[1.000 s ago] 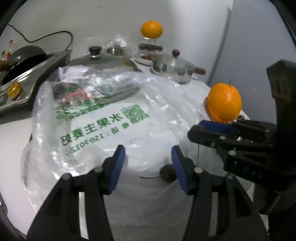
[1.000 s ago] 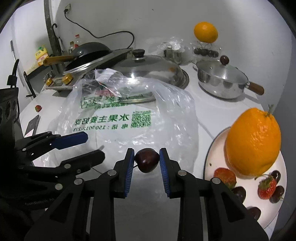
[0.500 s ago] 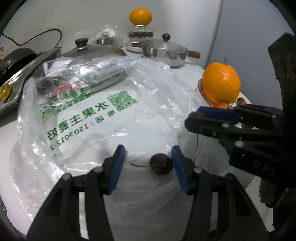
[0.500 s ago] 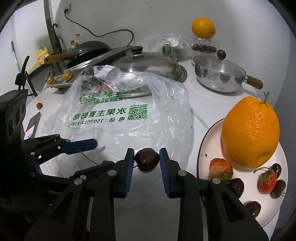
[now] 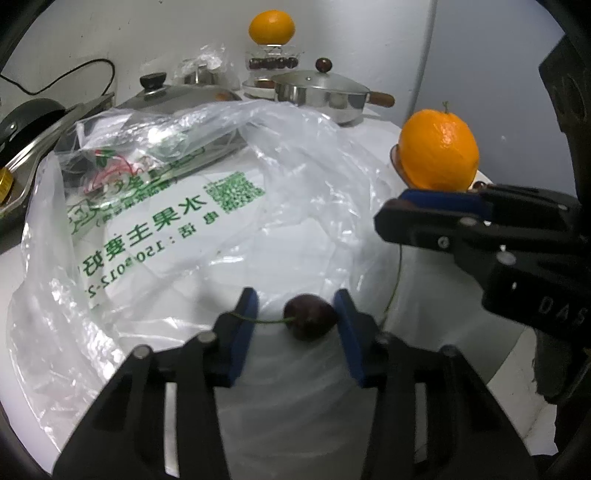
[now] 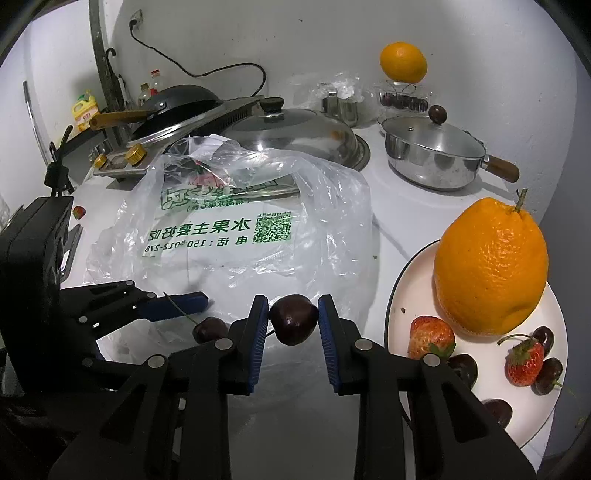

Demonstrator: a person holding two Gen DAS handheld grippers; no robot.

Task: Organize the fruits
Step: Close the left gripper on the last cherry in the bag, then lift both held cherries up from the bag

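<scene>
Dark red, a cherry (image 6: 293,319) sits clamped between the blue pads of my right gripper (image 6: 291,321), above the clear plastic bag (image 6: 236,229). My left gripper (image 5: 295,317) is closing around a second cherry (image 5: 310,320) lying on the bag; its right pad touches the fruit, the left does not. Beside us, a white plate (image 6: 406,284) holds an orange (image 6: 491,264), strawberries and cherries.

White wall (image 6: 332,33), white countertop (image 6: 399,192)
</scene>
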